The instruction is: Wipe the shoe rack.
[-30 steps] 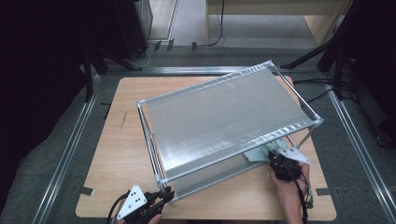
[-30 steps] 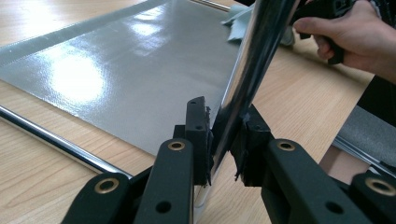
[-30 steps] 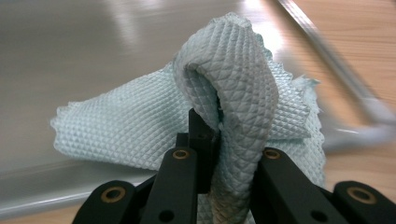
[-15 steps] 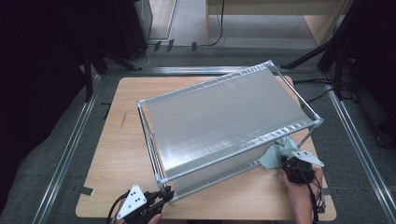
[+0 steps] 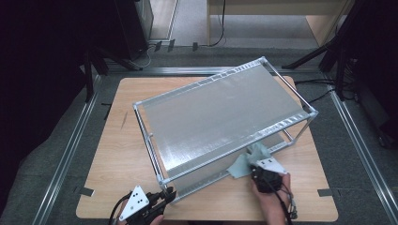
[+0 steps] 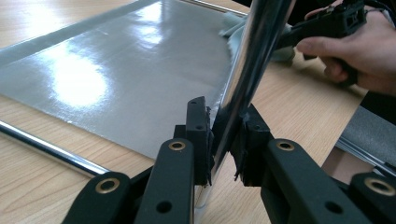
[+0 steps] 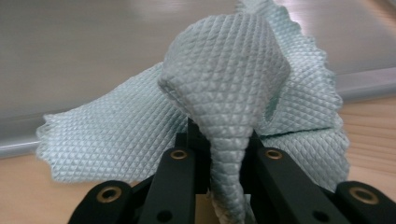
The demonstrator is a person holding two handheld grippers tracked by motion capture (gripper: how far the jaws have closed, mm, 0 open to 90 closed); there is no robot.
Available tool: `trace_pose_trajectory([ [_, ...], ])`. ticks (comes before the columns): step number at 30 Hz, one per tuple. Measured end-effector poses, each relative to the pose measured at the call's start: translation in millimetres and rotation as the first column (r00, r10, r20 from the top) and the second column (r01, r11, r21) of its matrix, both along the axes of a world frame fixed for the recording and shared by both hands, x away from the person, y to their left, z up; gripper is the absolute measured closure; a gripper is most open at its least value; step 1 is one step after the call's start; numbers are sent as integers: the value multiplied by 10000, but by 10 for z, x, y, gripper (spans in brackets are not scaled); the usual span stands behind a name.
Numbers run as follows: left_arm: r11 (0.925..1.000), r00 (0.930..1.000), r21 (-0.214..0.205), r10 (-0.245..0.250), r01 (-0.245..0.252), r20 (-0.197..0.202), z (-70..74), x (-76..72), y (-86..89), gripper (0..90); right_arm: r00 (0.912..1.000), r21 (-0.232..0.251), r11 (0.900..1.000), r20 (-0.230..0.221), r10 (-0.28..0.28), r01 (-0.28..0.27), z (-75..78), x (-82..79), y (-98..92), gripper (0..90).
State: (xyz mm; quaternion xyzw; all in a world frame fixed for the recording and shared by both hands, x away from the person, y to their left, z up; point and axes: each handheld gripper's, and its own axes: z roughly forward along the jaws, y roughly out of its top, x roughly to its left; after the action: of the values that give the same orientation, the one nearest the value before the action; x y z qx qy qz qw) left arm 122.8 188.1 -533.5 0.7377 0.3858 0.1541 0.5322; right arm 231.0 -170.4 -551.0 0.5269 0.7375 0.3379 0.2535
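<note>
My left gripper [image 6: 223,140] clamps the two-tier metal rack's chrome corner post [image 6: 247,60]; my right gripper [image 7: 223,154] pinches a pale-green waffle-weave cloth [image 7: 224,93] against the lower shelf's edge [image 7: 364,77] just ahead. Risk: the bunched cloth snagging there, tugging free.

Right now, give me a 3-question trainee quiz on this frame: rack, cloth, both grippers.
1. True or false: the left gripper is clamped on a chrome corner post of the rack.
2. What does the right gripper hold? A) sponge B) pale green cloth C) brush
3. Fill in: in the high view, the cloth lies at the rack's ____ shelf edge, on the side nearest the person.

Key: 1 true; 2 B; 3 lower
</note>
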Motion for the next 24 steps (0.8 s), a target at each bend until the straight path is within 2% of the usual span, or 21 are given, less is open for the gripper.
trace_pose_trajectory([
  [1, 10000, 10000, 6, -22, 22, 6, 0, 2, -1, 781, 9988, 44, 9988, 12, 481, -481, -11, -71, 193, 817],
  [2, 10000, 10000, 6, -22, 22, 6, 0, 2, -1, 781, 9988, 44, 9988, 12, 481, -481, -11, -71, 193, 817],
  [3, 10000, 10000, 5, -35, 35, 5, -1, 2, -1, 781, 9951, 64, 9950, 18, 992, -993, -14, -154, 383, 820],
  [4, 10000, 10000, 19, -44, 44, 12, -1, 2, -1, 781, 9925, 49, 9925, 28, 1221, -1221, -15, -201, 478, 819],
  [5, 10000, 10000, 19, -44, 44, 12, -1, 2, -1, 781, 9925, 49, 9925, 28, 1221, -1221, -15, -201, 478, 819],
  [9, 10000, 10000, 22, -61, 60, 26, -2, 2, -2, 782, 9751, 8, 9751, 85, 2217, -2217, -21, -385, 810, 807],
  [12, 10000, 10000, 20, -49, 48, 28, -2, 1, -3, 782, 9562, 105, 9562, 127, 2924, -2925, -28, -523, 1028, 810],
  [16, 10000, 10000, 21, -46, 46, 17, -1, 1, -7, 782, 9234, 446, 9224, 158, 3834, -3837, -41, -675, 1270, 806],
  [17, 10000, 10000, 23, -50, 50, 17, -1, 1, -7, 782, 9003, 376, 8995, 258, 4346, -4353, -54, -740, 1371, 803],
  [18, 10000, 10000, 23, -50, 50, 17, -1, 1, -7, 782, 9003, 376, 8995, 258, 4346, -4353, -54, -740, 1371, 803],
  [19, 10000, 10000, 21, -51, 51, 16, -1, 1, -7, 782, 8916, 281, 8913, 310, 4518, -4526, -56, -761, 1406, 807],
  [20, 10000, 10000, 25, -53, 53, 16, -1, 1, -6, 782, 8866, 249, 8864, 277, 4616, -4623, -55, -774, 1424, 813],
  [22, 10000, 10000, 17, -68, 68, 15, -2, 2, -5, 782, 8852, 295, 8848, 242, 4645, -4651, -50, -744, 1392, 825],
  [24, 10000, 10000, 21, -77, 77, 24, -2, 2, -4, 782, 8955, 333, 8949, 191, 4447, -4451, -47, -676, 1299, 828],
])
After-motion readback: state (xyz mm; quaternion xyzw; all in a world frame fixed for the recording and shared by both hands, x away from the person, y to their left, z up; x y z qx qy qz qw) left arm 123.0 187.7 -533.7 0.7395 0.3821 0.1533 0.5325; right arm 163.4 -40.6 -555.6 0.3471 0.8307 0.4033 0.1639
